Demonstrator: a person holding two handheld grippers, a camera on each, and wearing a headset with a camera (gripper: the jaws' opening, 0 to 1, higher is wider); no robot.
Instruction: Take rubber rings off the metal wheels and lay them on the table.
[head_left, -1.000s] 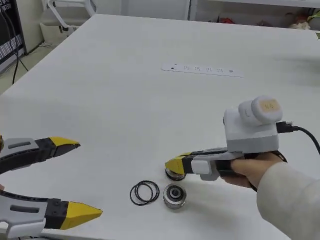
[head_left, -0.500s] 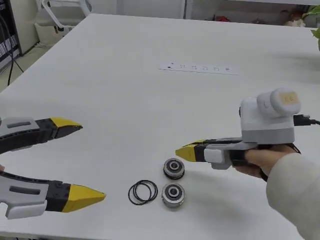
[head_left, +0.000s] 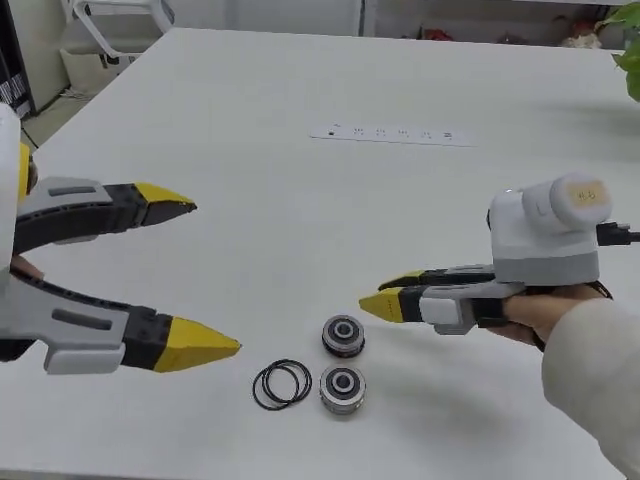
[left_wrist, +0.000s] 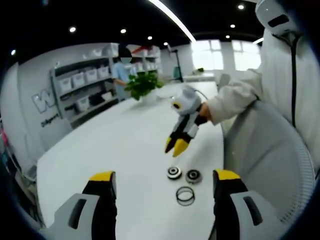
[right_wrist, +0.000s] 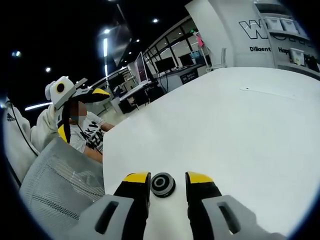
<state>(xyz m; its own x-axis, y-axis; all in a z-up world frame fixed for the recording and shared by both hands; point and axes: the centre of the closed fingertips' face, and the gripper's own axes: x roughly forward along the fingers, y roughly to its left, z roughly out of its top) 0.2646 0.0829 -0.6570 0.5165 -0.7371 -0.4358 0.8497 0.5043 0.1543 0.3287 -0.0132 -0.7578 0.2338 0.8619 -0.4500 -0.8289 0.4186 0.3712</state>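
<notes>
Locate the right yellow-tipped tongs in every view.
Head view: right yellow-tipped grey tongs right of centre, pointing left.
Left gripper view: the tongs at centre, tips toward the table.
Right gripper view: the tongs rise from the bottom edge.
Shared landmark: round silver metal wheel near the tips.

This looks like a big open office or lab. A long white tabletop (head_left: 300, 120) has a flat white power strip (head_left: 390, 134) on it. Along one wall stand grey shelves with white boxes (left_wrist: 80, 87). Dark computer screens (right_wrist: 167, 64) sit on desks, and small round lights (left_wrist: 122, 31) dot the ceiling.
</notes>
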